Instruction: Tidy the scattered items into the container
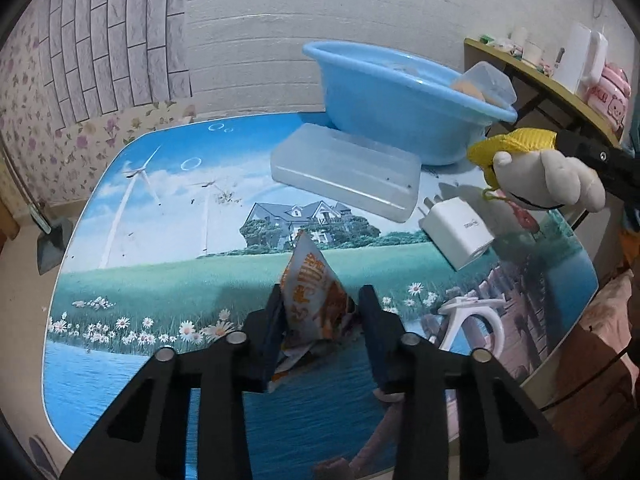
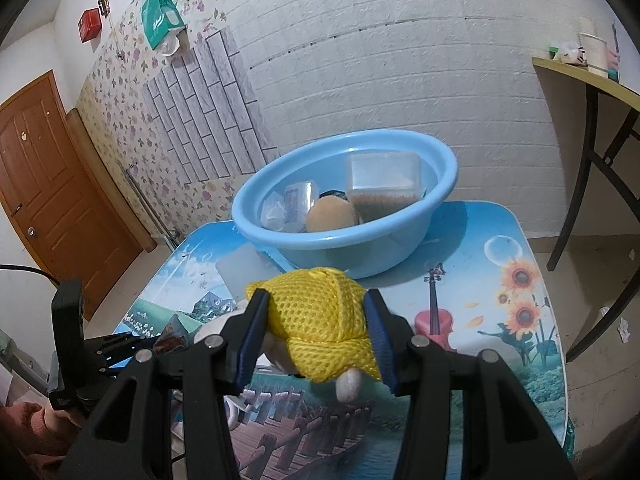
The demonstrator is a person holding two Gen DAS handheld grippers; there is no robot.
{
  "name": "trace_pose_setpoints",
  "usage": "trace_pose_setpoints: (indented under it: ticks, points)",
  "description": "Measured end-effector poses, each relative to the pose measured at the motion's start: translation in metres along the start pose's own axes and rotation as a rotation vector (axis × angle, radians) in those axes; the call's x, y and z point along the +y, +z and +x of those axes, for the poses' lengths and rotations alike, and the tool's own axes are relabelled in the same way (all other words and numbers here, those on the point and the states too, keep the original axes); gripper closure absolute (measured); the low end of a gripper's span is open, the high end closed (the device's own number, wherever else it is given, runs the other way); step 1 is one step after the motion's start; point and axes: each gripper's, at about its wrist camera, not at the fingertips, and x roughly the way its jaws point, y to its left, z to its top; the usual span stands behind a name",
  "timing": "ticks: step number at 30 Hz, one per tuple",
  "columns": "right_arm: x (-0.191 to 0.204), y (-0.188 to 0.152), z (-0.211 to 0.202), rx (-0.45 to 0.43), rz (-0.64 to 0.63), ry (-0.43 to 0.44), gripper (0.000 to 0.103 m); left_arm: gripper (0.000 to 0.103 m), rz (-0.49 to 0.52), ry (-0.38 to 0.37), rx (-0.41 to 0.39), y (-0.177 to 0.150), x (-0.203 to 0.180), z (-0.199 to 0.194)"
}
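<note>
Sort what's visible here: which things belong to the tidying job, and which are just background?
Job: blue basin; snack packet in left gripper; plush toy in right gripper; clear lid; white charger; white stand.

Background: side shelf with cups; wooden door; green bag.

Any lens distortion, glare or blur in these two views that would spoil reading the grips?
Left wrist: strong fisheye bending, dark corners; snack packet between the left tongs sharp. Right wrist: same curvature; yellow-capped plush toy in the right tongs crisp, soft sheen inside the blue basin, no spoiling blur.
</note>
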Motion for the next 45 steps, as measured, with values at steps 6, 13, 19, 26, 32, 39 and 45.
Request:
trace_pose_setpoints:
  ticks: [6,13,19,26,32,39,45]
  points:
    - [0.002,0.005,-0.009,-0.04,0.005,0.018,0.056,0.072,-0.002,-0.04,-0.04,0.015,-0.003,-0.015]
    - [0.003,0.025,-0.021,-0.106,-0.006,0.034,0.058,0.072,0.016,-0.069,-0.129,0.055,-0.016,-0.035]
    - [-0.005,0.045,-0.012,-0.133,-0.005,0.035,0.079,0.072,0.036,-0.092,-0.154,0.089,-0.031,-0.022]
    - [-0.023,0.037,0.014,-0.046,0.019,0.061,0.078,0.072,0.059,-0.107,-0.142,0.105,-0.044,-0.007]
    - [-0.037,0.015,0.009,-0.016,-0.012,-0.027,0.019,0.072,0.043,-0.098,-0.108,0.098,-0.036,0.0]
    - [-0.043,-0.003,0.043,0.13,-0.009,-0.019,0.017,0.072,0.044,-0.092,-0.106,0.094,-0.038,-0.003]
    - [-0.043,-0.015,0.062,0.188,-0.019,0.032,0.033,0.072,0.04,-0.084,-0.12,0.095,-0.037,-0.011]
